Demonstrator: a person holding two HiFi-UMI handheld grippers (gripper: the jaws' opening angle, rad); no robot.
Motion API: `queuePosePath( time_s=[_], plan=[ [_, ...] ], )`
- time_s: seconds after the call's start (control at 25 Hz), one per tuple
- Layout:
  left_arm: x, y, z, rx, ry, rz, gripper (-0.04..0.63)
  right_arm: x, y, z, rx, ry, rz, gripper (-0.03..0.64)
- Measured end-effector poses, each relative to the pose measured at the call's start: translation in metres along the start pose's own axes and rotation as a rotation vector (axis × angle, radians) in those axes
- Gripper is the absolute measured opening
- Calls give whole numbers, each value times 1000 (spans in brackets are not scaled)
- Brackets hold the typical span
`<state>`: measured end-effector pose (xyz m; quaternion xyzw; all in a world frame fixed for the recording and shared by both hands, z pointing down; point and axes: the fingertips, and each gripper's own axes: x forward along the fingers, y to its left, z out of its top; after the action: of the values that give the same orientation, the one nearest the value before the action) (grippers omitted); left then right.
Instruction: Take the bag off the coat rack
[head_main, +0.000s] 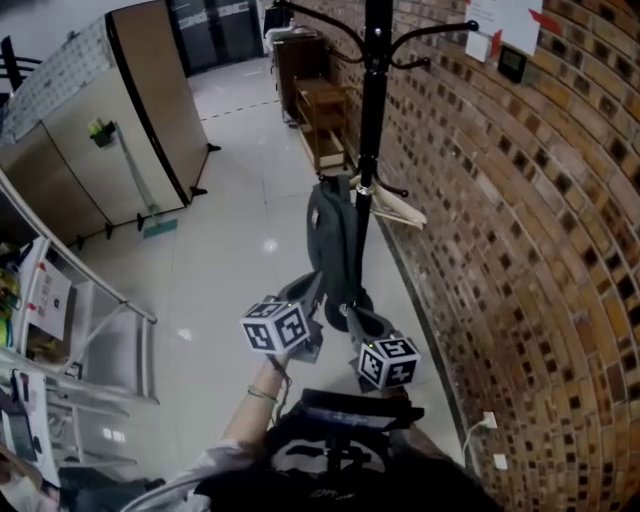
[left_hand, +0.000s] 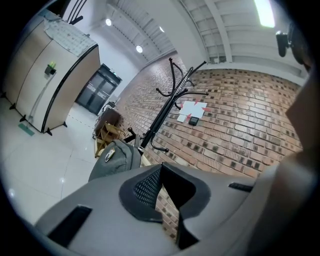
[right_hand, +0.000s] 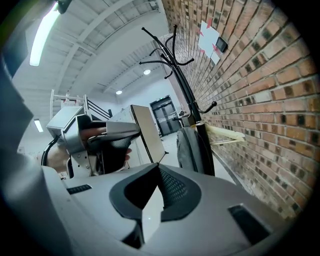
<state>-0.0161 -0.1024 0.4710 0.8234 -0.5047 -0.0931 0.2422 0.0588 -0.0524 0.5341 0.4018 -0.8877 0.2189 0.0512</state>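
Observation:
A grey backpack (head_main: 335, 238) hangs from a low hook of the black coat rack (head_main: 372, 90) that stands against the brick wall. Both grippers are held side by side just below and in front of the bag's lower end, apart from it. The left gripper (head_main: 314, 287) and the right gripper (head_main: 342, 314) each have their tips together with nothing between them. In the left gripper view the backpack (left_hand: 114, 158) is ahead to the left of the gripper (left_hand: 161, 166). From the right gripper (right_hand: 159, 166), the backpack (right_hand: 189, 144) hangs straight ahead beside the rack pole (right_hand: 186, 95).
A wooden clothes hanger (head_main: 396, 207) hangs on the rack behind the bag. The brick wall (head_main: 520, 220) runs close on the right, with a socket and cable (head_main: 489, 421) low down. A wooden shelf (head_main: 322, 122) stands beyond the rack. A folding partition (head_main: 120, 130) and metal steps (head_main: 95, 330) are to the left.

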Motion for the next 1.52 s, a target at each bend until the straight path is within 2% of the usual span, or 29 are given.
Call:
queuePosePath(
  time_s=[0.32,0.36,0.44,0.72,1.04,1.28,1.4,1.52],
  plan=[
    [49,9,26,92,1,-23,9,30,-27,20,27,-26,-11,-12],
    [56,12,27,95,10,-28,11,35,-31,24,30,-32,-18,-12],
    [71,19,29,91,35,-47,55,47,-38,33,29,-40,-32,-12],
    [124,52,50,82,101,-92,97,90,-58,69,26,-66,-102,-12],
    [176,87,60,73,212,-144,101,135,-76,97,28,-92,-197,-12],
    [207,93,63,100,276,-163,101,140,-91,100,37,-92,-265,-12],
    [220,94,60,131,311,-155,101,136,-96,97,43,-79,-287,-12],
    [229,97,59,133,332,-144,101,132,-102,93,51,-69,-298,-12]
  ],
)
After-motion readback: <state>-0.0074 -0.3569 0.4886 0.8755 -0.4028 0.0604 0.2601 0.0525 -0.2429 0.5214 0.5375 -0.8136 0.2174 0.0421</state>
